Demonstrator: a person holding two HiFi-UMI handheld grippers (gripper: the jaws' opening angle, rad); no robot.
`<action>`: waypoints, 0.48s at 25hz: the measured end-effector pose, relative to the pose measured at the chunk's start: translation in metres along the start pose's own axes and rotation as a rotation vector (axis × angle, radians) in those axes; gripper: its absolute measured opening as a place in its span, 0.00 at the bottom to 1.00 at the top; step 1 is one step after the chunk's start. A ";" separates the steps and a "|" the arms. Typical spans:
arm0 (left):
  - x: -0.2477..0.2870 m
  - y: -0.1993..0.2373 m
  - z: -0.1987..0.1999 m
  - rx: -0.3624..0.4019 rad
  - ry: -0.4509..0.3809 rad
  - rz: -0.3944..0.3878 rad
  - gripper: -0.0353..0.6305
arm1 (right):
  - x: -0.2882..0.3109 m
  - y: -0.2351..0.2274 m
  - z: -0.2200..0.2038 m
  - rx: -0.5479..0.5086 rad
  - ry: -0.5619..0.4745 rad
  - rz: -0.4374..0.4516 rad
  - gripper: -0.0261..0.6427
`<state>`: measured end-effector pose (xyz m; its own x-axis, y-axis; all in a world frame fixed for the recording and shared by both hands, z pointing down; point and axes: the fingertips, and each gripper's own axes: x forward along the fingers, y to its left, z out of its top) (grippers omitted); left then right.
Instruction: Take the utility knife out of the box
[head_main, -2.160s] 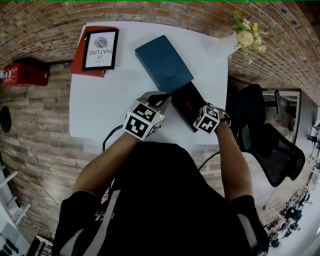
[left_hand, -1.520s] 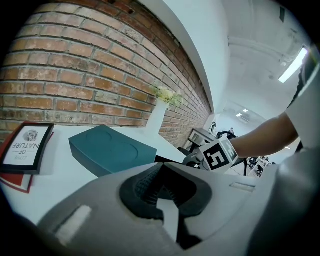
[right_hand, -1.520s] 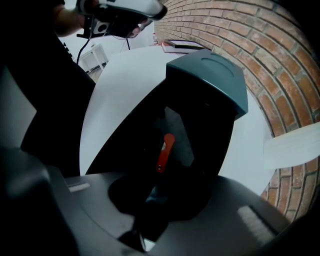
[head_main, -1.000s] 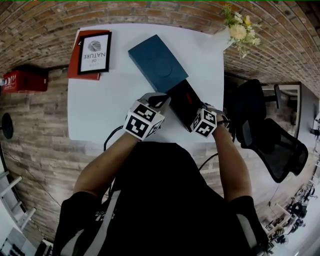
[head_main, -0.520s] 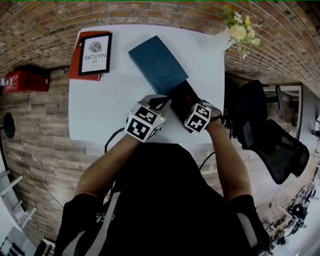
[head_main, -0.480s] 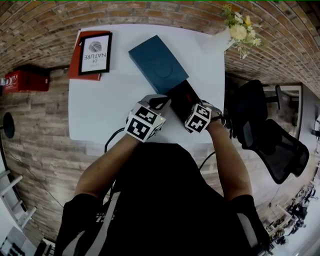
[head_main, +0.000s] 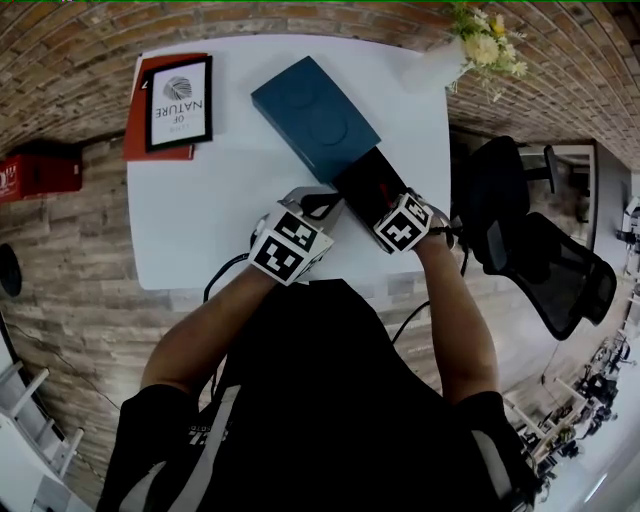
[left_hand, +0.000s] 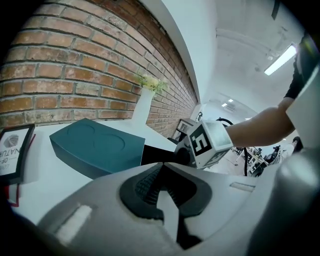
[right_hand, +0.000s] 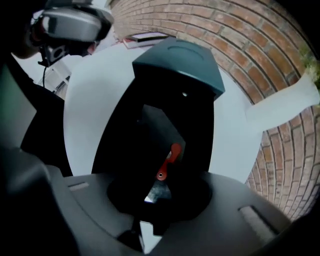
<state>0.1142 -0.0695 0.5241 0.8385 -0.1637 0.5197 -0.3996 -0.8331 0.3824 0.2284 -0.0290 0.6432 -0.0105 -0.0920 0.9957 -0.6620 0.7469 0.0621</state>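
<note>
So, starting at the left of the head view: a red book (head_main: 133, 110) with a framed print (head_main: 178, 103) lying on it sits at the far corner of the white tabletop (head_main: 200, 210), same spot as before.

Next is the left gripper (head_main: 322, 203), parked right beside the near left edge of the box. Its jaws are fully together with nothing in them, and it looks no different from a second ago.

The box itself hasn't shifted on the tabletop. Its teal lid (head_main: 315, 115) is slid toward the far side and the black tray (head_main: 368, 178) sticks out toward the person.

The right gripper (head_main: 402, 222) is where the change is. A second ago its marker cube hung over the near right corner of the tray; now it sits a bit further in over the tray and has rolled, pointing straight down. Its jaws have just been closing, and in the right gripper view they are on the near end of the utility knife (right_hand: 167, 155). The knife is black with a red lever and still lies in the tray.

Further right there's a white vase (head_main: 430, 75) of flowers at the tabletop's far corner, and a black office chair (head_main: 540, 270) off to the side.
</note>
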 end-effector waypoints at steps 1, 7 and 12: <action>-0.001 0.000 0.002 0.007 -0.009 -0.009 0.06 | 0.003 0.000 -0.002 0.028 0.022 -0.003 0.16; -0.006 0.006 0.001 0.037 -0.029 -0.042 0.06 | 0.002 -0.005 -0.006 0.122 0.072 -0.074 0.24; 0.004 0.013 -0.005 0.055 -0.034 -0.049 0.06 | 0.000 0.002 -0.003 0.121 0.034 -0.052 0.12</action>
<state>0.1106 -0.0781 0.5354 0.8690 -0.1393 0.4748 -0.3379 -0.8680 0.3639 0.2290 -0.0256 0.6434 0.0506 -0.1049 0.9932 -0.7464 0.6567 0.1073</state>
